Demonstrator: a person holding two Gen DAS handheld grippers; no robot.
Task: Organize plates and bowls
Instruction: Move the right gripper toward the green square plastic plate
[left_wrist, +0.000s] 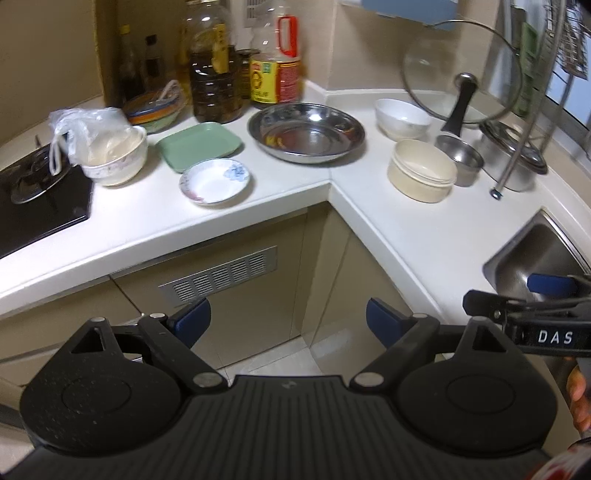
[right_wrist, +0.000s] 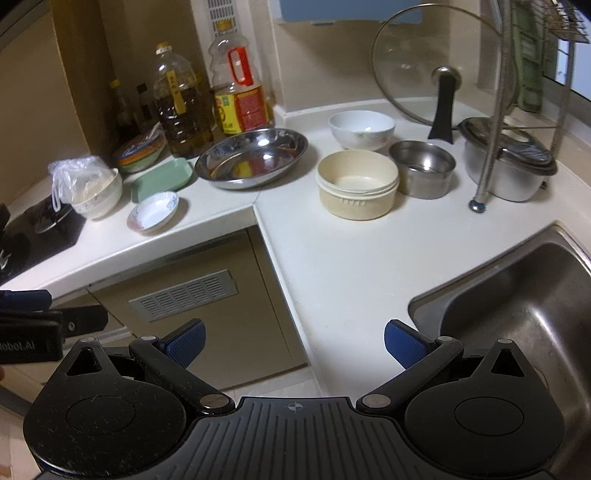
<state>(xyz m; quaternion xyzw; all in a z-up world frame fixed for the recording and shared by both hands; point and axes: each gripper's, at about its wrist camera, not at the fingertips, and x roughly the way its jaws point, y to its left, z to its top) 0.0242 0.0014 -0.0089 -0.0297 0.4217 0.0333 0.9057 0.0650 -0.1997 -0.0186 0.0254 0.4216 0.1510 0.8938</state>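
On the far left of the white L-shaped bench (left_wrist: 155, 225) sits a black gas hob (left_wrist: 40, 199). Just beside it stands a floral bowl (left_wrist: 116, 162) with a clear plastic bag (left_wrist: 79, 133) bunched in it. Behind that is a striped bowl (left_wrist: 153, 109), and near it the green rectangular plate (left_wrist: 199, 146). In front of the plate, close to the bench edge, lies a small white saucer (left_wrist: 214, 180) with a blue flower print. Oil bottles (left_wrist: 216, 77) stand along the wall behind. At the inner corner rests a wide stainless steel dish (left_wrist: 306, 133), empty. Further right comes a white bowl (right_wrist: 361, 129) towards the back, with a beige round container (right_wrist: 357, 184) in front of it and a small steel pot (right_wrist: 423, 169) touching or just beside the container. A glass lid (right_wrist: 436, 81) leans upright behind them, and a lidded steel pot (right_wrist: 508, 162) stands at the foot of a metal rack (right_wrist: 495, 110). The steel sink (right_wrist: 517, 314) fills the right end.

The left gripper (left_wrist: 288, 321) hangs off the bench over the cabinet front, jaws spread apart and empty. The right gripper (right_wrist: 293, 341) hovers over the bench edge by the sink, jaws likewise wide and holding nothing.
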